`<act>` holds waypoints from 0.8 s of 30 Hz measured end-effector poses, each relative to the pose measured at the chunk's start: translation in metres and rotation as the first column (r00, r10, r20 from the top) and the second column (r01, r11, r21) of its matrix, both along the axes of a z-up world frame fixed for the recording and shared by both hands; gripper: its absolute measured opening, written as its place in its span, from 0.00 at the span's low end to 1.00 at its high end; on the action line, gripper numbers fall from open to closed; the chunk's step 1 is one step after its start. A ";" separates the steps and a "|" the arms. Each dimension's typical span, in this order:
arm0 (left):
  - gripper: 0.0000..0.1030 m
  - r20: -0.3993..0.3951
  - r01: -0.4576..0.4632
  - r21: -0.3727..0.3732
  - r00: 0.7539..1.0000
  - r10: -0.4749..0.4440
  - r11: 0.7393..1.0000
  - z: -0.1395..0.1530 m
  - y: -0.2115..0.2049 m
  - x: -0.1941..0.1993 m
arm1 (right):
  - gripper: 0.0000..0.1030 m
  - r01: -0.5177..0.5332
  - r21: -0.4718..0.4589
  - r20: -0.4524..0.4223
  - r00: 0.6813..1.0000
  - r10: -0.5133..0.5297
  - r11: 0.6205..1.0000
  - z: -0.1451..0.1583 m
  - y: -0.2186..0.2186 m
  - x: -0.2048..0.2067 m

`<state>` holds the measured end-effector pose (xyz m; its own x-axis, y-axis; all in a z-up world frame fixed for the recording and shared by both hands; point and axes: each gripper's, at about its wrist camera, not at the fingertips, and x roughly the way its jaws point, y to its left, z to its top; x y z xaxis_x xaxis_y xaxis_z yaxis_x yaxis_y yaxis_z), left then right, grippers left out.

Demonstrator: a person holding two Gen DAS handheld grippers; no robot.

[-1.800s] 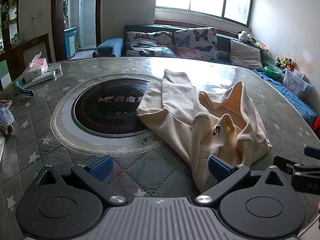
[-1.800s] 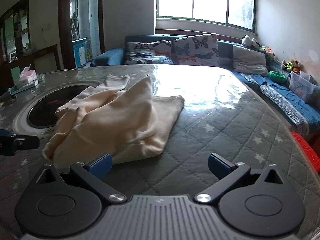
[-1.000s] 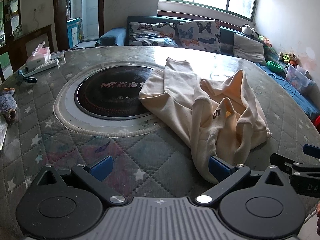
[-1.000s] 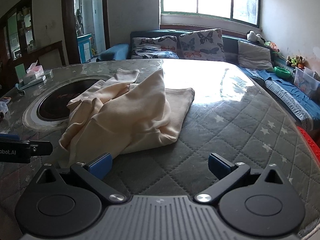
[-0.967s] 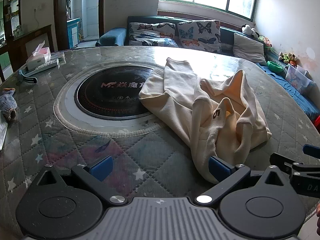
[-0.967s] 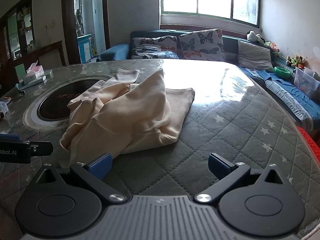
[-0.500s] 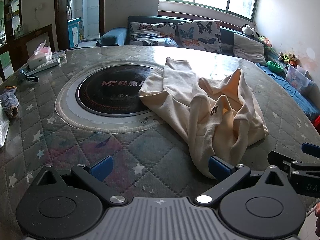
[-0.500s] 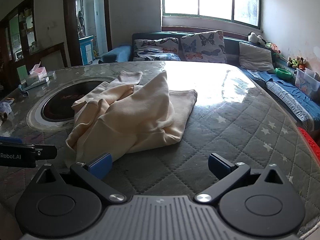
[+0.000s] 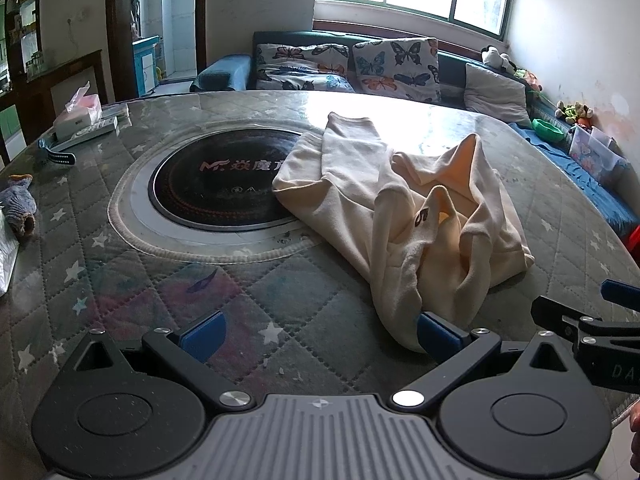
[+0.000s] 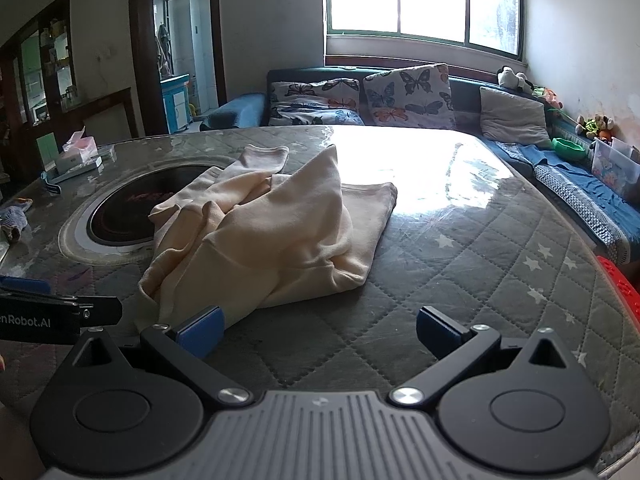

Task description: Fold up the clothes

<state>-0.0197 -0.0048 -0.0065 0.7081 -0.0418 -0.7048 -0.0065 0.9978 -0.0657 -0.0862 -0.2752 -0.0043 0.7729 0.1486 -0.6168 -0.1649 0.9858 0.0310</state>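
Note:
A cream sweatshirt point(image 9: 404, 208) lies crumpled on the quilted table cover, partly over a round black hotplate point(image 9: 216, 184). It also shows in the right wrist view point(image 10: 272, 232). My left gripper point(image 9: 320, 336) is open and empty at the near edge, its right fingertip close to the garment's near corner. My right gripper point(image 10: 318, 330) is open and empty, its left fingertip at the garment's near hem. Each gripper shows at the side of the other's view.
A tissue box point(image 9: 82, 110), a remote and a watch lie at the table's far left. A blue knitted item point(image 9: 20, 210) lies at the left edge. A sofa point(image 9: 352, 68) with butterfly cushions stands behind the table.
Both grippers have drawn back and risen a little from the garment. The sweatshirt has not moved. Both stay open.

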 end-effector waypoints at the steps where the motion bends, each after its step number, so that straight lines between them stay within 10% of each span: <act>1: 1.00 0.000 0.001 0.000 1.000 -0.001 1.000 0.000 0.000 0.000 | 1.00 0.000 0.000 -0.001 1.000 0.000 1.000 0.000 0.000 0.000; 24: 1.00 -0.025 0.010 0.004 1.000 -0.010 1.000 -0.005 -0.001 0.010 | 1.00 -0.008 0.000 -0.024 1.000 0.008 1.000 -0.004 0.003 0.008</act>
<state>-0.0096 -0.0058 -0.0110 0.6896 -0.0459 -0.7227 0.0019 0.9981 -0.0615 -0.0780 -0.2719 -0.0088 0.7566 0.1543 -0.6354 -0.1718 0.9845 0.0345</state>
